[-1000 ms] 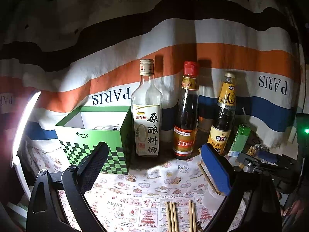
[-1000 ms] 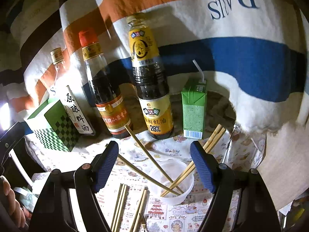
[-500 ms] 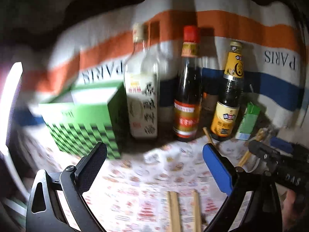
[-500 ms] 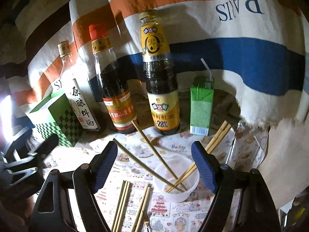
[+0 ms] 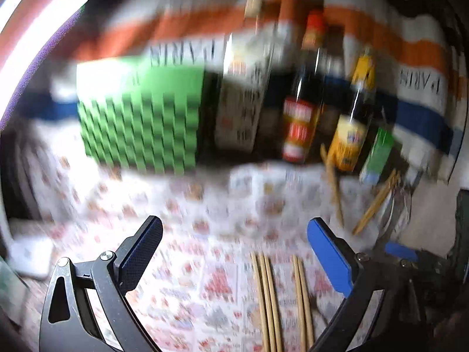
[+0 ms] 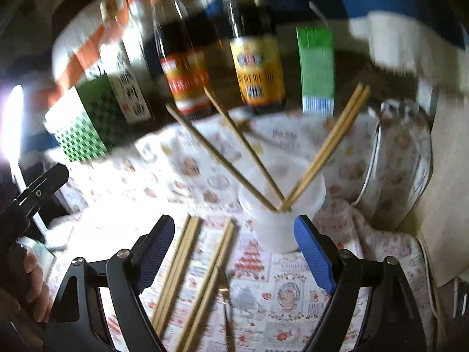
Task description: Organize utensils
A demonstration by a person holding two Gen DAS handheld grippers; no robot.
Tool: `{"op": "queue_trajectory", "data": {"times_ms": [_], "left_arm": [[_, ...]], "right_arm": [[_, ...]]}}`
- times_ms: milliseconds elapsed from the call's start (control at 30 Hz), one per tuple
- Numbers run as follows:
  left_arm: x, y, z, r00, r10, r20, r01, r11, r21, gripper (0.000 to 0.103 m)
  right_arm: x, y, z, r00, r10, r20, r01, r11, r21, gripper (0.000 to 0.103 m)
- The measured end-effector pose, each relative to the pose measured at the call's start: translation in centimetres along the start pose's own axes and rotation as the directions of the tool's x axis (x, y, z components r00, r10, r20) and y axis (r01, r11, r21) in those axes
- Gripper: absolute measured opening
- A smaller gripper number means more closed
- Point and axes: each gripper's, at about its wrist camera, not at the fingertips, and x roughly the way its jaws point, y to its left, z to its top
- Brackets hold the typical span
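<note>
Left tool [image 5: 234,252] jaws apart, empty; loose chopsticks [image 5: 268,302] on tabletop just below-right of gap; view blurred, lower than before | Right tool [image 6: 234,252] jaws apart, just widened, empty; loose pairs below gap, cup [image 6: 281,202] with chopsticks ahead; risk: right finger tipping cup in descent; cup nearer than before

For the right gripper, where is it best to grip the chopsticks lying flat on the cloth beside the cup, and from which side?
Probably the pair of chopsticks nearer the cup, gripped near mid-length from above, jaws across its width. It lies flat, pointing away from the right gripper, whose open jaws already straddle it. Mind the white cup just beside it.
</note>
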Motion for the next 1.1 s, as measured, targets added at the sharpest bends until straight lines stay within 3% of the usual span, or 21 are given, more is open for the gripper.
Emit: {"op": "queue_trajectory", "data": {"times_ms": [100, 200, 267, 433, 600, 900, 1100], "left_arm": [[2.9, 1.0, -2.0, 0.996, 0.03, -0.089, -0.03, 1.0, -0.003, 0.098], [4.5, 1.9, -2.7, 0.988, 0.014, -0.154, -0.017, 1.0, -0.018, 0.098], [4.6, 2.8, -3.0, 0.987, 0.021, -0.159, -0.03, 0.998, -0.051, 0.098], [4.8, 4.8, -3.6, 0.985, 0.09, -0.149, -0.103, 0.991, -0.083, 0.098], [4.9, 5.3, -3.5, 0.986, 0.095, -0.139, -0.108, 0.991, -0.083, 0.098], [3.9, 3.4, -3.4, 0.991, 0.1, -0.094, -0.1, 0.995, 0.004, 0.098], [3.8, 3.6, -3.2, 0.99, 0.087, -0.107, -0.09, 0.996, -0.015, 0.098]], "right_arm": [[2.4, -1.0, -1.0, 0.999, 0.005, -0.034, -0.004, 1.0, 0.027, 0.085], [4.2, -1.6, -1.6, 0.994, 0.072, -0.086, -0.068, 0.997, 0.045, 0.082], [4.9, -2.0, -2.3, 0.989, 0.107, -0.099, -0.101, 0.993, 0.063, 0.064], [7.0, -2.2, -3.7, 0.969, 0.181, -0.167, -0.164, 0.98, 0.108, 0.035], [8.8, -2.2, -4.7, 0.952, 0.212, -0.218, -0.183, 0.972, 0.145, 0.03], [10.1, -0.1, -5.5, 0.95, 0.15, -0.275, -0.149, 0.989, 0.024, 0.026], [10.0, 0.7, -5.8, 0.946, 0.156, -0.283, -0.165, 0.986, -0.008, 0.013]]}}
